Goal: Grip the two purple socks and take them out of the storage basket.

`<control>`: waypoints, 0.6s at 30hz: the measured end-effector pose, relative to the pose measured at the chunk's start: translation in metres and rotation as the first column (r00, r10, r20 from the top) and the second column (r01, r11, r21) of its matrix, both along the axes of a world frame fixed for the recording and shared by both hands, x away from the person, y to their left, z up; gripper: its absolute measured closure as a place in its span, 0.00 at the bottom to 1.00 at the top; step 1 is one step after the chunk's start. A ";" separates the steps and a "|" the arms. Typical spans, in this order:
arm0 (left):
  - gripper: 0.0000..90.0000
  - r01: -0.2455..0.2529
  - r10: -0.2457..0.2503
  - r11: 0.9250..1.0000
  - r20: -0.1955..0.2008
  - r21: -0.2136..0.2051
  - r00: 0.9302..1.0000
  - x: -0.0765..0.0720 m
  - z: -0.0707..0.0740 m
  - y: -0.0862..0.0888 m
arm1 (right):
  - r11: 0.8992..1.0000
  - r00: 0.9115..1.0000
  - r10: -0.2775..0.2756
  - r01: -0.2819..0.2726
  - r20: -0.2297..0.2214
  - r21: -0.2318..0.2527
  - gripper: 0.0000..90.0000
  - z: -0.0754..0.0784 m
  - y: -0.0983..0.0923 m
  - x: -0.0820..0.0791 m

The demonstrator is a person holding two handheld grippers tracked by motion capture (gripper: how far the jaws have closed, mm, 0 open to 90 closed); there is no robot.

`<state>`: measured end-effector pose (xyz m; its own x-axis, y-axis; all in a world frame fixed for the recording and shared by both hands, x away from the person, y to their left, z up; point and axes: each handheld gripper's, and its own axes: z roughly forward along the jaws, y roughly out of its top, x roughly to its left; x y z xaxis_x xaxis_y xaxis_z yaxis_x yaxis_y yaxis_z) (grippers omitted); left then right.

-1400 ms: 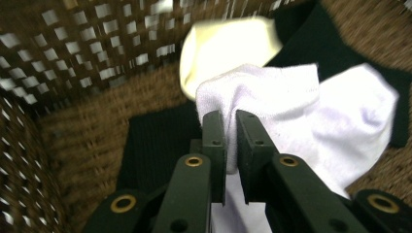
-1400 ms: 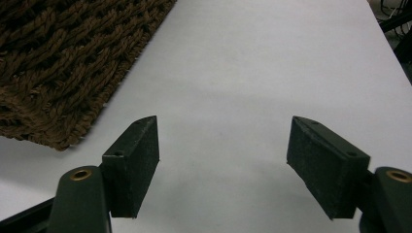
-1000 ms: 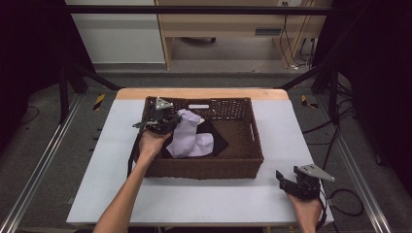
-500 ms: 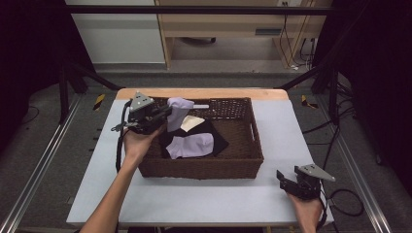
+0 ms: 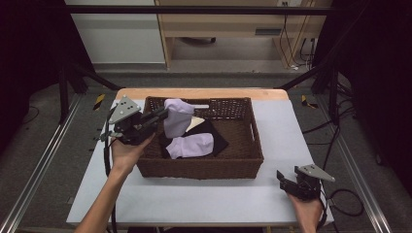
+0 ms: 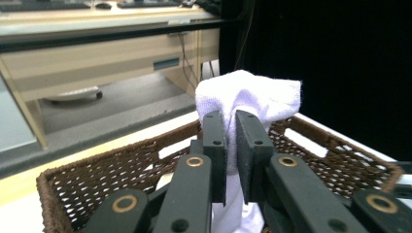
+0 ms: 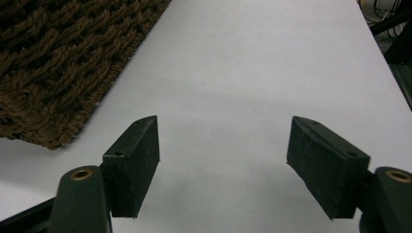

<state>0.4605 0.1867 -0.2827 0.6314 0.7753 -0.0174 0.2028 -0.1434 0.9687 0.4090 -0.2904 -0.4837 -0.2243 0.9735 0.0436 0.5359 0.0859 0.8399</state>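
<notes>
Left gripper [image 5: 163, 114], held at the far left corner of the wicker basket [image 5: 243, 167], has its jaws clamped on a lavender sock [image 5: 177, 118]. The sock is lifted above the basket floor, its upper part bunched over the jaw tips and its lower part hanging down into the basket. In the left gripper view the left gripper [image 6: 231, 145] pinches the sock [image 6: 252, 94] between both pads, with fabric bulging above the tips and the basket's far rim [image 6: 121, 150] behind it.

A second lavender sock [image 5: 191, 145] lies flat inside the basket on a black cloth [image 5: 216, 141]. A cream-coloured item [image 5: 196, 124] lies just beyond it, partly under the raised sock; its kind cannot be told.

Right gripper [image 5: 286, 180] rests low at the near right corner of the white table [image 5: 194, 199], well apart from the basket. In the right gripper view the right gripper [image 7: 223, 165] has jaws wide apart, nothing between them, bare tabletop [image 7: 252, 73] beneath, and the basket's woven corner [image 7: 58, 63] at the left.
</notes>
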 end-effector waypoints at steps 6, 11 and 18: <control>0.91 0.047 -0.047 0.999 0.021 -0.017 0.999 -0.022 0.016 0.001 | 1.000 1.000 -0.001 0.001 0.001 0.003 0.31 0.000 0.000 -0.001; 0.91 0.096 -0.095 0.995 0.057 -0.018 0.994 -0.048 0.026 0.004 | 1.000 1.000 -0.002 0.002 0.000 0.006 0.31 0.001 0.000 -0.001; 0.91 0.128 -0.127 0.992 0.059 -0.010 0.990 -0.074 0.019 0.008 | 1.000 1.000 0.004 -0.004 0.005 0.000 0.31 0.001 0.000 -0.002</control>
<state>0.3870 0.1942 -0.2634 0.7255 0.6881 0.0119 0.1268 -0.1507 0.9804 0.4074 -0.2907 -0.4828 -0.2287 0.9726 0.0421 0.5317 0.0886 0.8423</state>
